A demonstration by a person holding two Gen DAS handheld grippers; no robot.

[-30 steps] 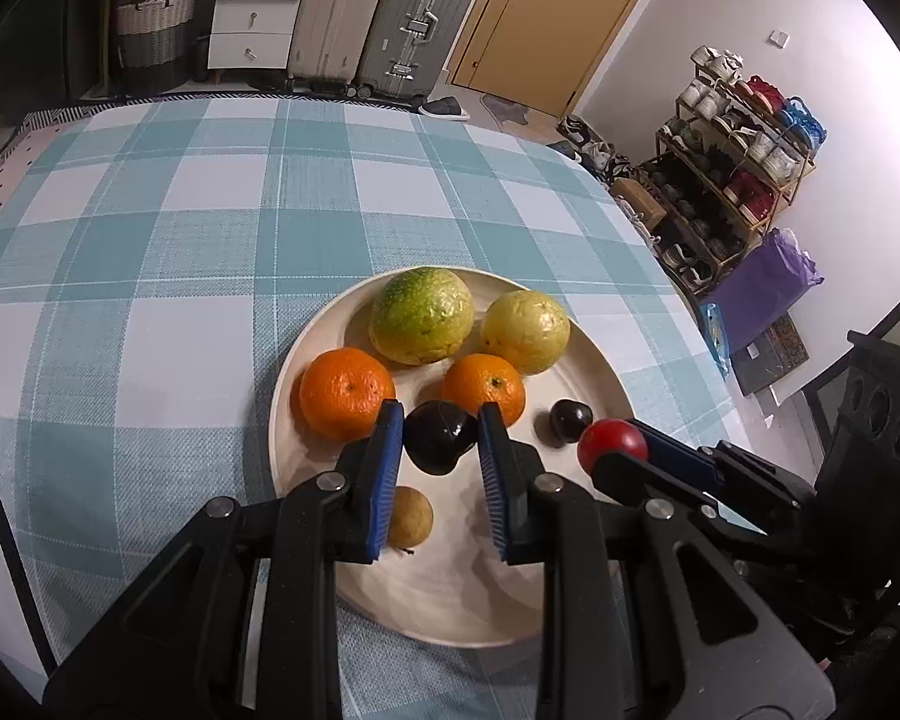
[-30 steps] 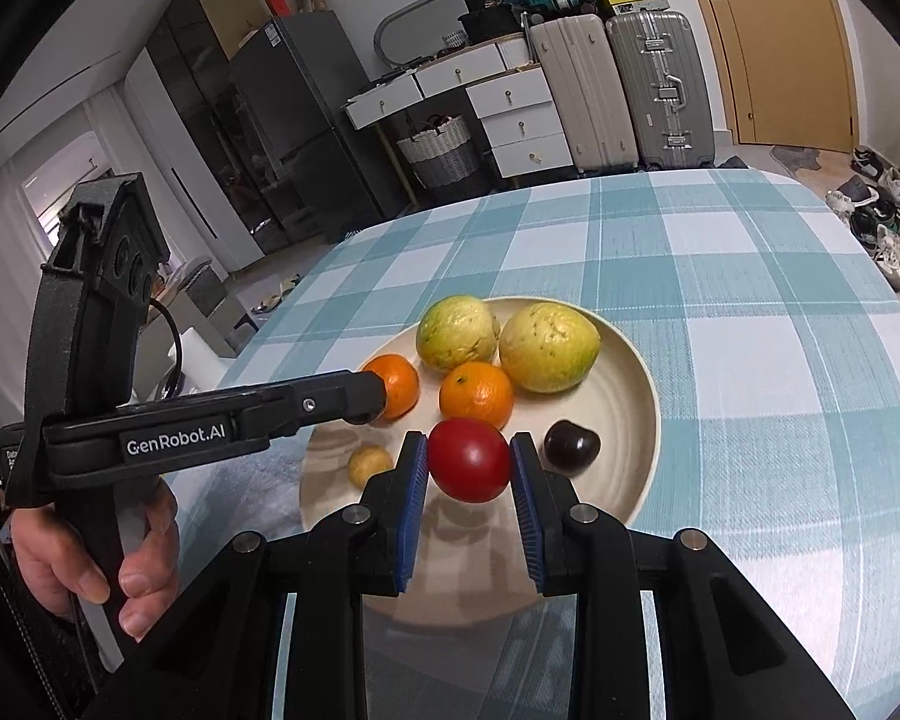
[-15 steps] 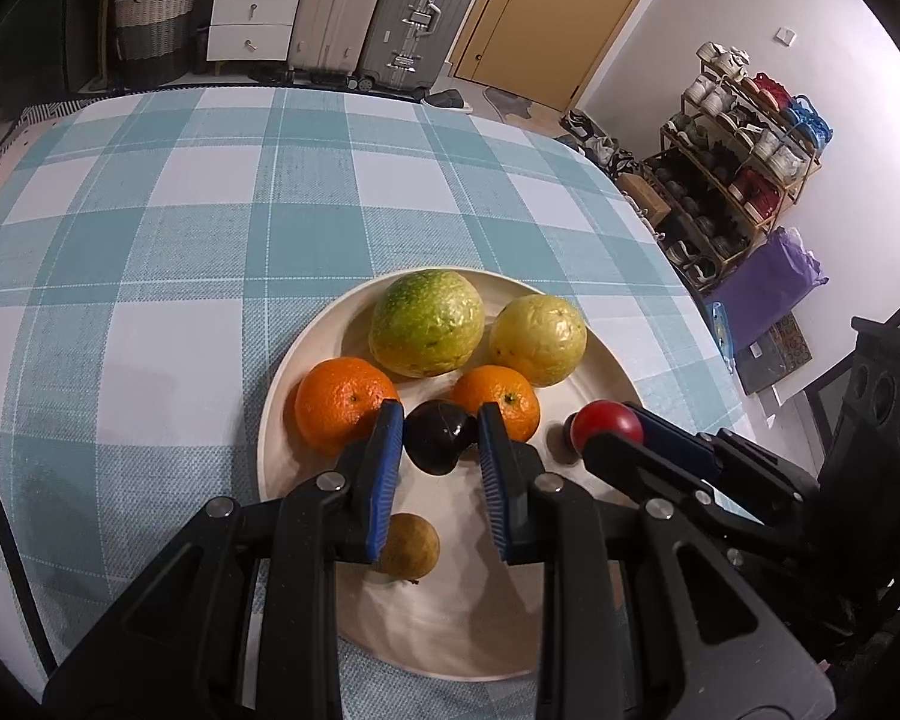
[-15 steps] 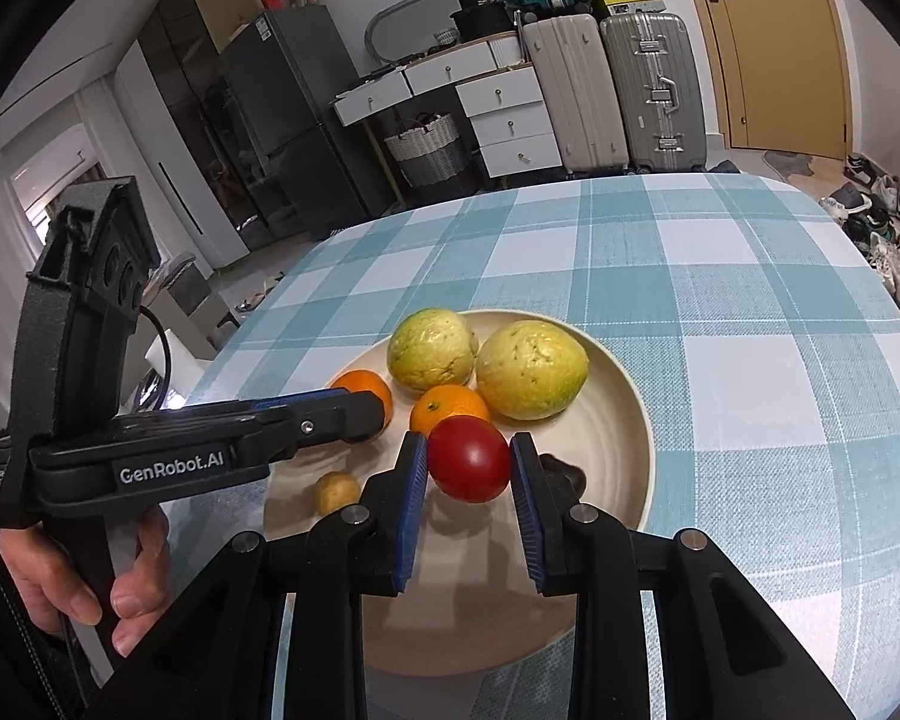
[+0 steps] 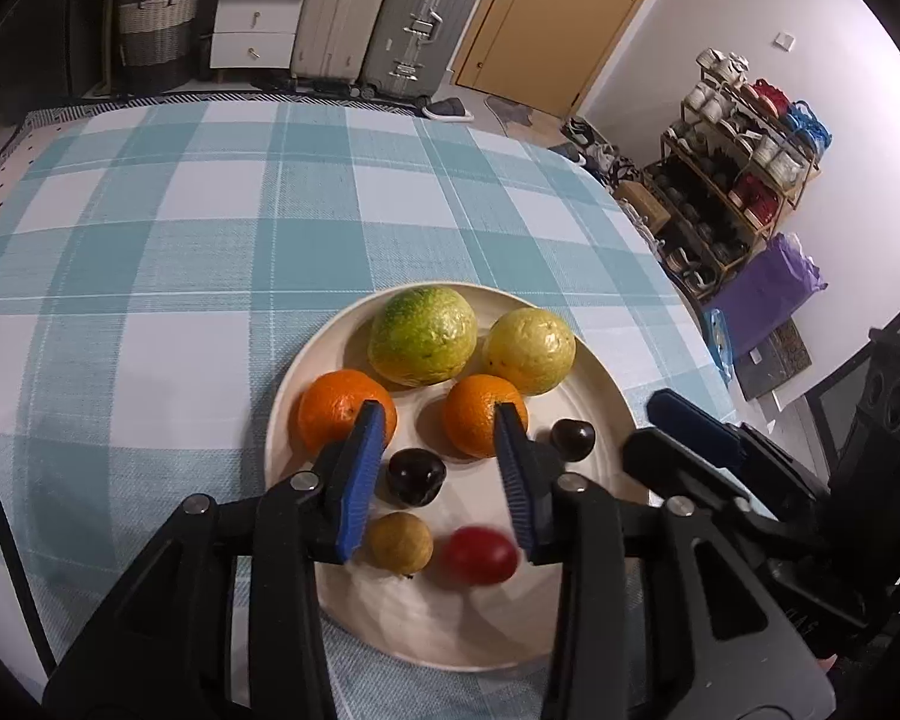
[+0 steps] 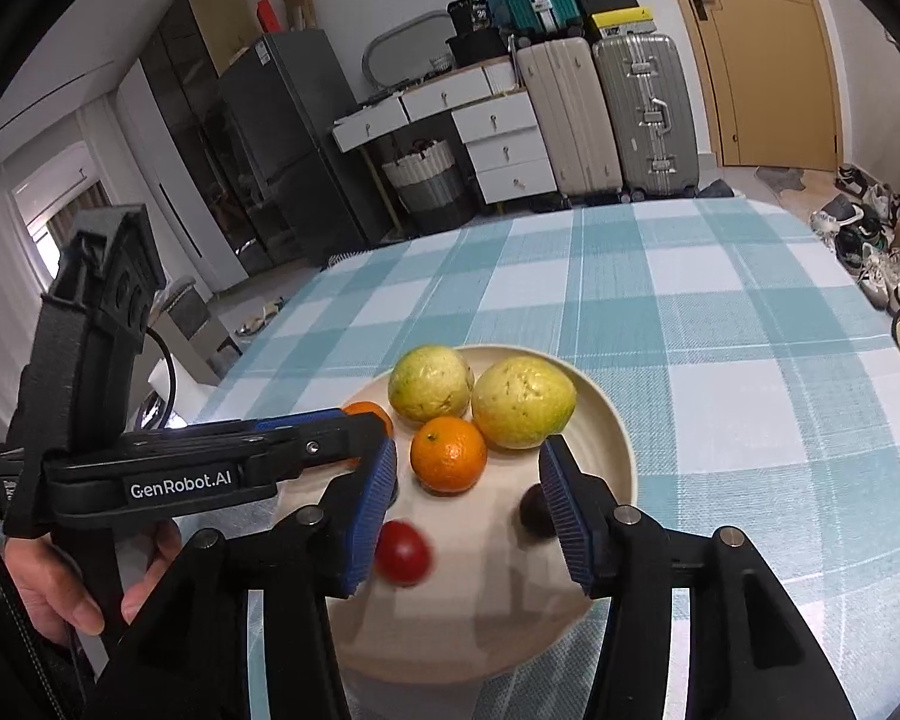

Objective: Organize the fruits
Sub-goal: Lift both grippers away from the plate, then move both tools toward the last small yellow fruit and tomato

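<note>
left gripper [image 6: 384, 450], marked "genrobot.ai" at the frame's left, and right gripper [image 6: 468, 510] are both opening, holding nothing; blurry red fruit [image 6: 403, 552] on plate [image 6: 606, 420].

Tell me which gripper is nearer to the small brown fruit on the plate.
Left. The left gripper, jaws opening, hangs right over the small brown fruit, which lies by its left pad. The right gripper, also opening, is farther off, beyond the red fruit.

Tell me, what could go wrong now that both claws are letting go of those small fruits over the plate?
The red fruit looks blurred, so it is probably moving; it might roll off the shallow plate. The left gripper and right gripper are opening close together and could bump. The dark fruit, lying free between the left fingers, may get nudged on withdrawal.
</note>
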